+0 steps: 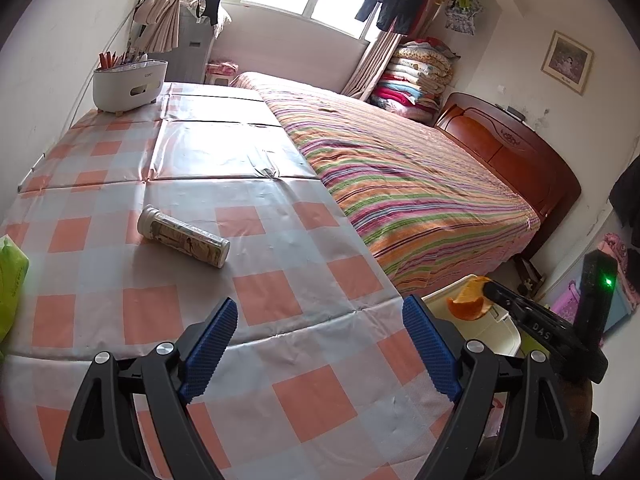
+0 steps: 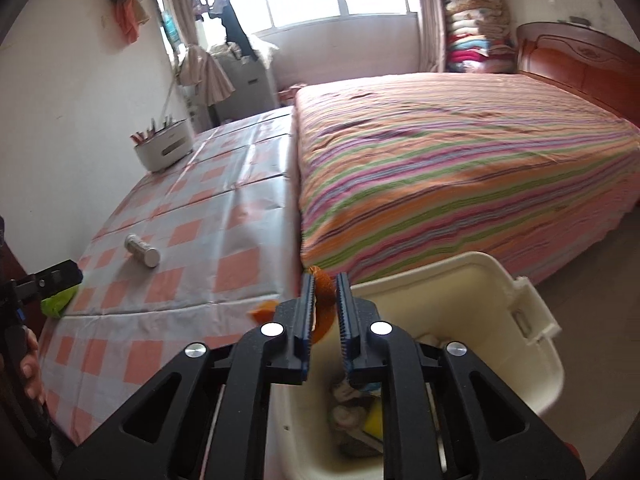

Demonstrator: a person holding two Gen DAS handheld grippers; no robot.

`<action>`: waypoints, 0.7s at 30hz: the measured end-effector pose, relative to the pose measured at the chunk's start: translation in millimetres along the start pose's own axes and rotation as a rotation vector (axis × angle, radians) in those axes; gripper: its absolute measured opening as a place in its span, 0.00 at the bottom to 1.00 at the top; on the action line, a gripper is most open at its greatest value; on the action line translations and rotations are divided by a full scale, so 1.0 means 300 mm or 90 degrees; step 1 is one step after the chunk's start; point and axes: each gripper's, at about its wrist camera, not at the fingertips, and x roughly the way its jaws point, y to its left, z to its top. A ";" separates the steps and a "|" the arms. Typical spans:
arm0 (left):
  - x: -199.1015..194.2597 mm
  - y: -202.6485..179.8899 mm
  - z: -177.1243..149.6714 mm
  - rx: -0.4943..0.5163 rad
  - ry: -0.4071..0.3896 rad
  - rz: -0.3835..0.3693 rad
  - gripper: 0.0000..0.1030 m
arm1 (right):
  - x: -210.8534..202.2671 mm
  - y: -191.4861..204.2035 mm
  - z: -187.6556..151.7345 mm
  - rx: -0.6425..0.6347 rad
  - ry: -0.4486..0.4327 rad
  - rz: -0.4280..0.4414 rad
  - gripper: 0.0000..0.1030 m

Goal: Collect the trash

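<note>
Right gripper [image 2: 325, 300] clamped on orange peel [image 2: 323, 282] above cream bin [image 2: 460, 292] holding mixed scraps; left gripper [image 1: 320, 320] spread, empty.

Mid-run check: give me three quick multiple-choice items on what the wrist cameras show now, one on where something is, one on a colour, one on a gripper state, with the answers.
1. Where does the tube lie?
A. On the checked tablecloth
B. In the bin
C. On the bed

2. What colour is the peel in the right gripper?
A. Green
B. Orange
C. White

3. How does the left gripper stand?
A. Shut on the tube
B. Shut on the peel
C. Open, holding nothing

Answers:
1. A: it lies on its side on the cloth, apart from both grippers.
2. B: an orange piece sits clamped between the right fingers, over the cream bin.
3. C: its blue pads stand wide apart with only tablecloth between them.
</note>
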 end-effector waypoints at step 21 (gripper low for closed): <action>-0.128 0.108 0.028 0.006 -0.068 0.064 0.80 | 0.083 0.192 0.003 -0.016 -0.020 0.076 0.69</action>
